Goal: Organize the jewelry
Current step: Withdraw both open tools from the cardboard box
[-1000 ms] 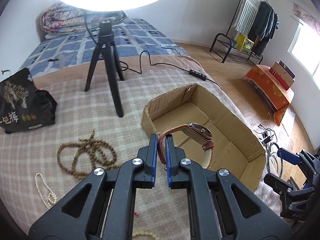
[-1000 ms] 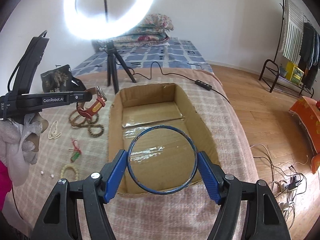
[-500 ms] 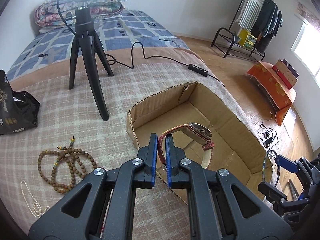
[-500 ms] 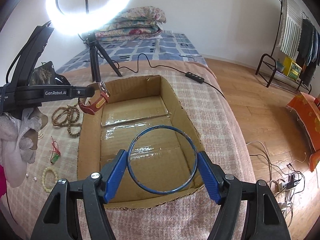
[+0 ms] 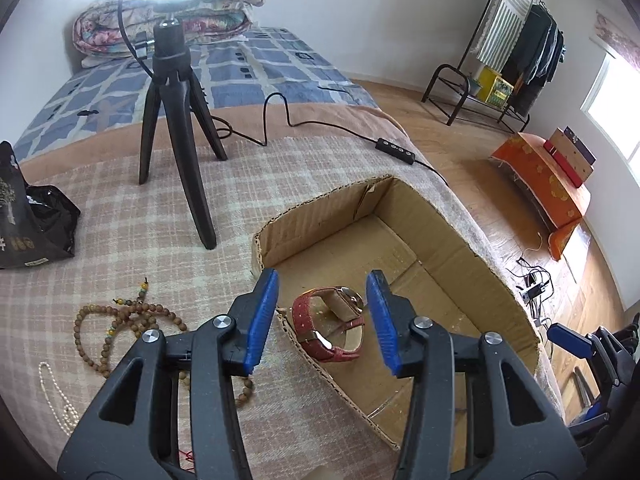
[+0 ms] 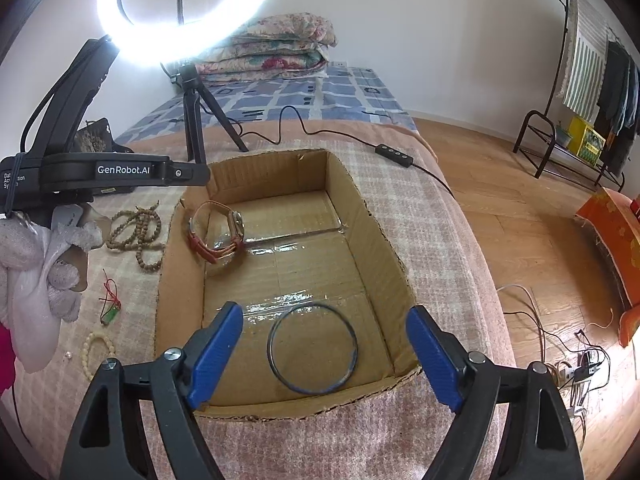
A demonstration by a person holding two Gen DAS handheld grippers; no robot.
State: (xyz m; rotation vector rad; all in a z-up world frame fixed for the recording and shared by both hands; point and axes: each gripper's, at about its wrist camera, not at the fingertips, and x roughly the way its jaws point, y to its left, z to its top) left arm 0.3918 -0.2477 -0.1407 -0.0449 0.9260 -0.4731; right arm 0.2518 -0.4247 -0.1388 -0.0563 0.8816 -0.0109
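A red-strapped watch (image 5: 332, 326) lies inside the open cardboard box (image 5: 460, 240), by its near left wall; it also shows in the right wrist view (image 6: 218, 236). My left gripper (image 5: 326, 320) is open and empty just above the watch. A thin dark blue bangle (image 6: 313, 354) lies flat on the box (image 6: 384, 240) floor near its front wall. My right gripper (image 6: 324, 354) is open and empty above the bangle.
On the checked blanket left of the box lie a brown bead necklace (image 5: 120, 328), a white pearl string (image 5: 56, 400), a pale bead bracelet (image 6: 96, 354) and a small green charm on red cord (image 6: 110, 312). A black tripod (image 5: 176, 120), a black bag (image 5: 28, 220) and a cable (image 5: 320, 124) stand behind.
Both grippers opened. The watch dropped from my left gripper into the box, and the bangle dropped from my right gripper onto the box floor.
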